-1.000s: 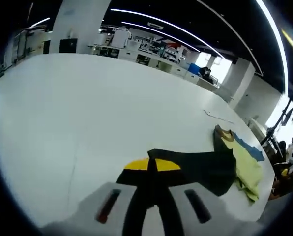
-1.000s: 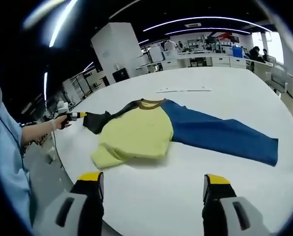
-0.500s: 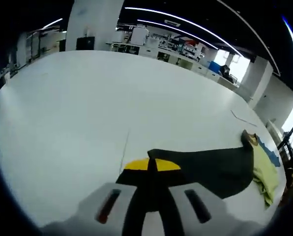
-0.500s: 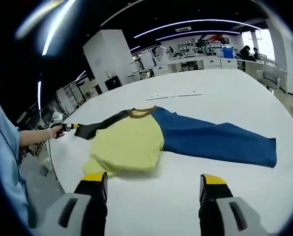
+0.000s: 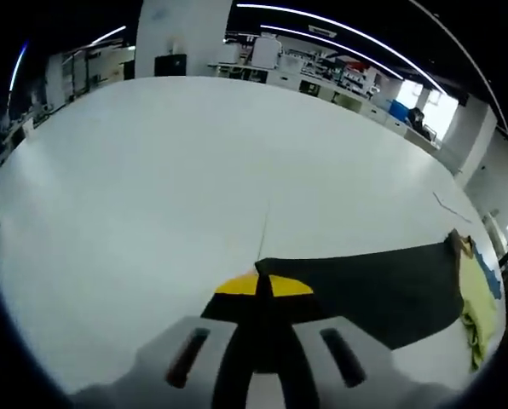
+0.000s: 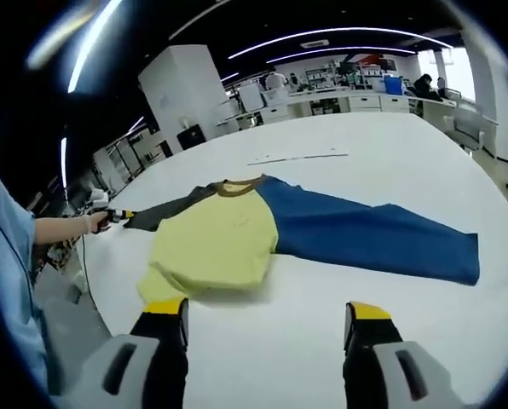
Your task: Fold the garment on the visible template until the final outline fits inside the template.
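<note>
A long-sleeved shirt lies on the white table [image 6: 407,170]: yellow-green body [image 6: 211,247], blue sleeve [image 6: 365,239] spread to the right, black sleeve [image 6: 164,213] drawn out to the left, brown collar [image 6: 233,187]. My left gripper [image 5: 262,285] is shut on the cuff end of the black sleeve [image 5: 373,290], which runs taut toward the yellow body [image 5: 480,315]. That same left gripper [image 6: 118,217] shows far left in the right gripper view, held by a hand. My right gripper [image 6: 262,319] hovers open over the table edge, short of the shirt's hem, holding nothing.
A thin line [image 5: 263,228] marked on the table runs away from the left gripper. A pale strip [image 6: 297,158] lies beyond the collar. A person's sleeve [image 6: 7,281] is at the left. Desks and a white pillar [image 6: 186,89] stand far behind.
The left gripper has drawn the black sleeve outward, away from the body, so it lies longer and flatter. The right gripper stays open near the hem.
</note>
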Available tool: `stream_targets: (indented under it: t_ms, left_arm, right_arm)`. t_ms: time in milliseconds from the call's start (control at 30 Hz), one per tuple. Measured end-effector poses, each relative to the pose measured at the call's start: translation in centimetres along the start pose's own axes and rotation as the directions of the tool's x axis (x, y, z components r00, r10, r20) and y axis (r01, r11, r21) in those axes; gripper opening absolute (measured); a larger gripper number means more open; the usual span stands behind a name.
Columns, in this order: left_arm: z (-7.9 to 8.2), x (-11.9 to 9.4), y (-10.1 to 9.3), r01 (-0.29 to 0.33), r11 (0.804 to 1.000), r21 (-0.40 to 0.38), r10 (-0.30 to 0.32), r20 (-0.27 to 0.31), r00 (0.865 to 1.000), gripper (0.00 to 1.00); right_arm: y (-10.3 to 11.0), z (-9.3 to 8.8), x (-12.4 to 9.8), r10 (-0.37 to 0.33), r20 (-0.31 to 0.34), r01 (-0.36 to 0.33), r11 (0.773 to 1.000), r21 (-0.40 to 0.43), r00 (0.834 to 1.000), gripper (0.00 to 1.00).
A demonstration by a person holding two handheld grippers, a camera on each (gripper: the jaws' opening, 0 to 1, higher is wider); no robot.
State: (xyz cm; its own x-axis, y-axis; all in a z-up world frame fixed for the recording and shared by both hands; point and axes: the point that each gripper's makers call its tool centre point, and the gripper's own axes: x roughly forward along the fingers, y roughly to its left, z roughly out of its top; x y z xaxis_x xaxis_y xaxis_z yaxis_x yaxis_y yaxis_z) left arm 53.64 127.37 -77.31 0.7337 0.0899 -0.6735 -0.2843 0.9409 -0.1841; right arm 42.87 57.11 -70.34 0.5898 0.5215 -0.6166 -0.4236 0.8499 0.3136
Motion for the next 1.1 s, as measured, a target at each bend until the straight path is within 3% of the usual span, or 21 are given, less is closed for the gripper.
stream_targets:
  t_ms: [300, 433, 500, 567, 733, 833, 933, 1000, 1100]
  left_arm:
    - [0.0, 0.1, 0.0, 0.007, 1.000, -0.018, -0.007, 0.009, 1.000, 0.00]
    - [0.1, 0.1, -0.2, 0.013, 1.000, 0.018, -0.013, 0.024, 1.000, 0.00]
    - [0.1, 0.0, -0.3, 0.025, 1.000, 0.015, -0.026, 0.030, 0.999, 0.00]
    - [0.1, -0.1, -0.9, 0.078, 0.997, -0.016, -0.078, 0.040, 0.996, 0.01]
    - [0.5, -0.9, -1.9, 0.142, 0.988, 0.059, -0.146, 0.067, 0.987, 0.12]
    - [0.6, -1.6, -2.5, 0.185, 0.978, 0.093, -0.192, 0.070, 0.979, 0.24]
    - [0.5, -2.6, -3.9, 0.262, 0.957, 0.126, -0.272, 0.072, 0.959, 0.32]
    - [0.0, -3.1, -4.4, 0.281, 0.950, 0.138, -0.291, 0.054, 0.955, 0.41]
    - [-0.4, -4.1, -5.4, 0.330, 0.927, 0.178, -0.342, 0.037, 0.939, 0.48]
  right_arm:
    - [0.5, -0.8, 0.4, 0.013, -0.016, -0.013, 1.000, 0.003, 1.000, 0.74]
    - [0.5, -0.7, 0.3, 0.014, -0.015, -0.014, 1.000, 0.007, 1.000, 0.74]
    - [0.5, -0.6, 0.2, 0.013, -0.014, -0.013, 1.000, 0.006, 1.000, 0.74]
    - [0.5, -0.6, 0.2, 0.017, -0.015, -0.017, 1.000, 0.005, 1.000, 0.73]
    - [0.9, -0.6, 0.2, 0.032, -0.016, -0.032, 0.999, 0.006, 0.999, 0.72]
    - [1.1, -0.5, 0.4, 0.040, -0.013, -0.040, 0.999, 0.002, 0.999, 0.72]
    - [1.4, -0.4, 0.5, 0.050, -0.014, -0.050, 0.999, -0.004, 0.999, 0.73]
    - [1.6, -0.4, 0.6, 0.059, -0.014, -0.059, 0.998, -0.009, 0.998, 0.74]
    - [1.9, -0.5, 0.7, 0.069, -0.018, -0.070, 0.997, -0.022, 0.997, 0.74]
